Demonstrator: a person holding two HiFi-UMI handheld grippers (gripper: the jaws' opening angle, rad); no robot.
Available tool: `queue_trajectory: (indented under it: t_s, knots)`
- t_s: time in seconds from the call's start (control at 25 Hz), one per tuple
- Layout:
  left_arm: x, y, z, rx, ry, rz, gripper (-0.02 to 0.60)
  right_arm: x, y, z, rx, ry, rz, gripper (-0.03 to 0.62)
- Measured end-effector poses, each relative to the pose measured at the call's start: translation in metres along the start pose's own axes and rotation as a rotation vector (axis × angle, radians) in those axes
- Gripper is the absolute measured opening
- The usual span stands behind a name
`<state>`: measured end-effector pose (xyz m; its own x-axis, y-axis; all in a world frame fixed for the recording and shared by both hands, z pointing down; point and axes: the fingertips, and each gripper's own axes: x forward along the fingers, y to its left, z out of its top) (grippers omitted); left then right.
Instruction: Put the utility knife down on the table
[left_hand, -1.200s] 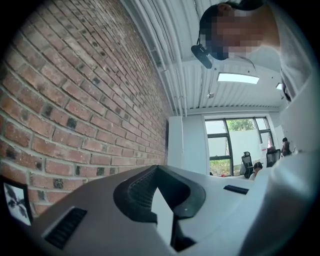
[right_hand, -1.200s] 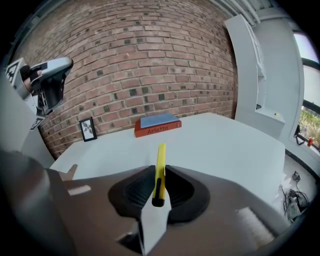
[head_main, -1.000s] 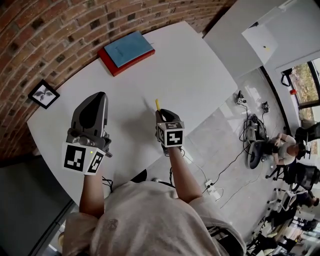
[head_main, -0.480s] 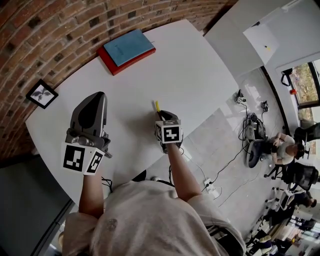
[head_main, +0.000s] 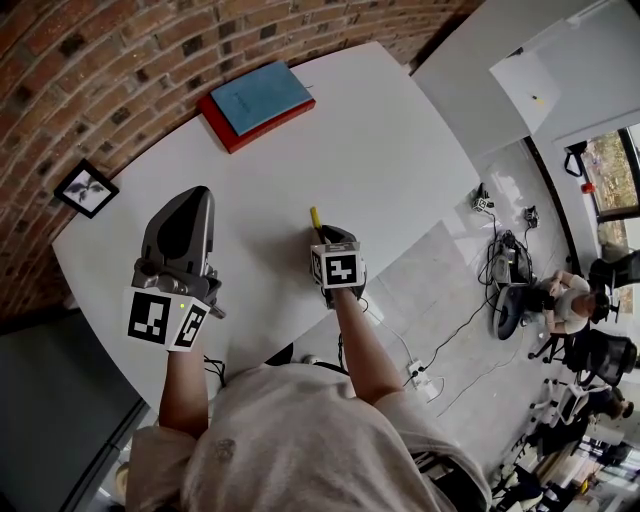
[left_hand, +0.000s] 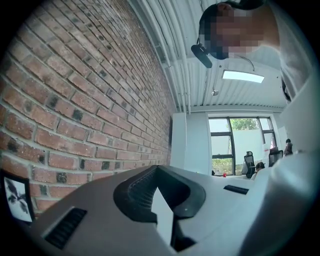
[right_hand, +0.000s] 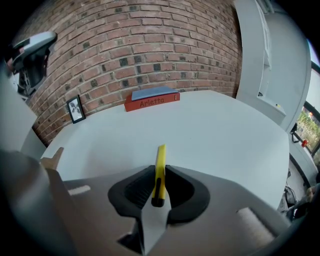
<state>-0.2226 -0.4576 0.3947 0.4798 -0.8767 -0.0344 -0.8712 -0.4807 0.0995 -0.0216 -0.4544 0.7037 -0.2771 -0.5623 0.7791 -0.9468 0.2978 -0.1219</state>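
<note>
White table under both tools: right gripper clamps yellow utility knife; left gripper closed, empty.

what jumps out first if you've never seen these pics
The yellow knife stands on edge, clamped in the right gripper over the white table. Next comes the blue book stacked on a red book at the table's far edge by the brick wall, with a small framed picture to their left. The left gripper is shut and empty.

Utility knife mostly beneath right gripper
</note>
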Motion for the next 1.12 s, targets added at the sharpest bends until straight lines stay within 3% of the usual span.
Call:
queue_trajectory:
  t_s: [0.52, 0.6, 0.72, 1.12]
  knots:
    - [-0.003, 0.0, 0.004, -0.001, -0.012, -0.004, 0.005, -0.009, 0.003, 0.012, 0.021, -0.048, 0.004, 0.087]
    - [-0.002, -0.001, 0.005, 0.0, -0.017, -0.008, 0.005, -0.014, 0.002, 0.018, 0.02, -0.078, 0.003, 0.081]
    - [-0.003, -0.004, 0.007, 0.004, -0.024, -0.016, 0.005, -0.027, 0.002, 0.028, 0.025, -0.133, 0.002, 0.011]
    - [-0.013, -0.032, 0.03, 0.038, -0.071, -0.032, 0.005, -0.106, 0.007, 0.075, 0.015, -0.384, 0.027, 0.011]
